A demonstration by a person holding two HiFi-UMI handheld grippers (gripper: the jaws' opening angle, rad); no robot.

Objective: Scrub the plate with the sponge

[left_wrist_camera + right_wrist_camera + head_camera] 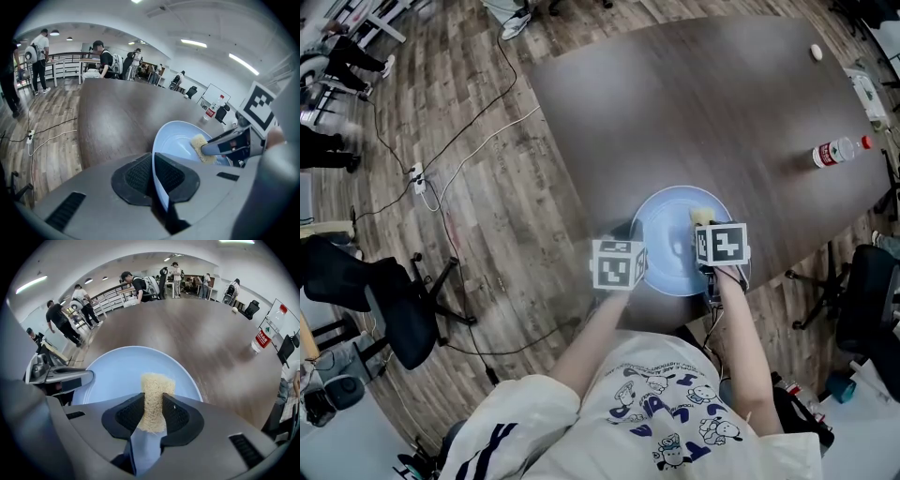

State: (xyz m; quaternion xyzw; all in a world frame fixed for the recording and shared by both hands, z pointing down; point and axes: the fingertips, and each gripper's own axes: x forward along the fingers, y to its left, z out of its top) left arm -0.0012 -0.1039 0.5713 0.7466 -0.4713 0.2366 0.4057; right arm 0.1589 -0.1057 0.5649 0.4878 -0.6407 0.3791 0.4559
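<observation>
A pale blue plate (667,246) rests on the dark table near its front edge. My left gripper (630,265) is shut on the plate's left rim (157,173), which passes edge-on between the black pads. My right gripper (708,246) is shut on a yellowish fibrous sponge (153,399), whose free end lies on the plate's inner surface (117,376). In the left gripper view the sponge (200,146) shows pressed into the plate at its right side, and the right gripper (220,147) is behind it. In the head view the sponge (701,217) peeks out above the right marker cube.
A clear water bottle with a red label (837,151) lies at the table's far right, also standing out in the right gripper view (262,336). A small pale object (815,52) sits at the far table edge. Office chairs (389,300) and floor cables surround the table.
</observation>
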